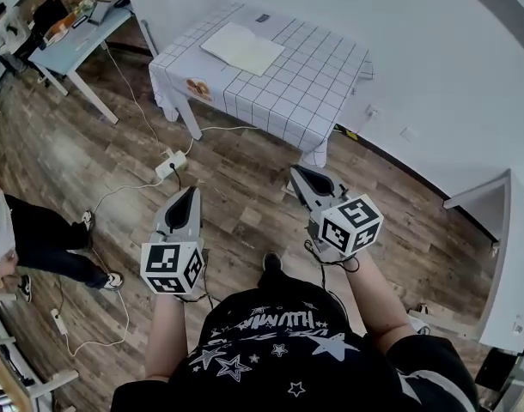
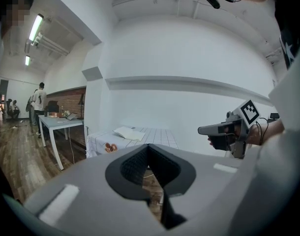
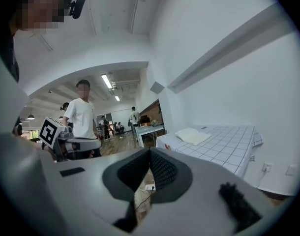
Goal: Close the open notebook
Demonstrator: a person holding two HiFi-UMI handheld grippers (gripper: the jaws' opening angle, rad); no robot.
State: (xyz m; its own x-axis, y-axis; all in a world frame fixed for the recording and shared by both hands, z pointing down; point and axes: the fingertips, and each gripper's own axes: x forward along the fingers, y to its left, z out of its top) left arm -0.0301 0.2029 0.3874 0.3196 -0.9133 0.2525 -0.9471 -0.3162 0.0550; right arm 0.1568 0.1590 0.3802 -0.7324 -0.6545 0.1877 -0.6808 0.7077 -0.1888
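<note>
Two empty grippers, notebook well ahead

Both the left gripper and the right gripper are clenched on nothing. The notebook lies open on the table, well apart from them across the floor, ahead and roughly between the two. Its spread runs slantwise across the tabletop. The right gripper looks slightly nearer.

The head view looks steeply down from above the person onto the left claw, the right claw and the wooden floor. Each claw view sits close behind its own jaws, facing almost level, and catches the other claw. All three share the checked worktop, far ahead.
</note>
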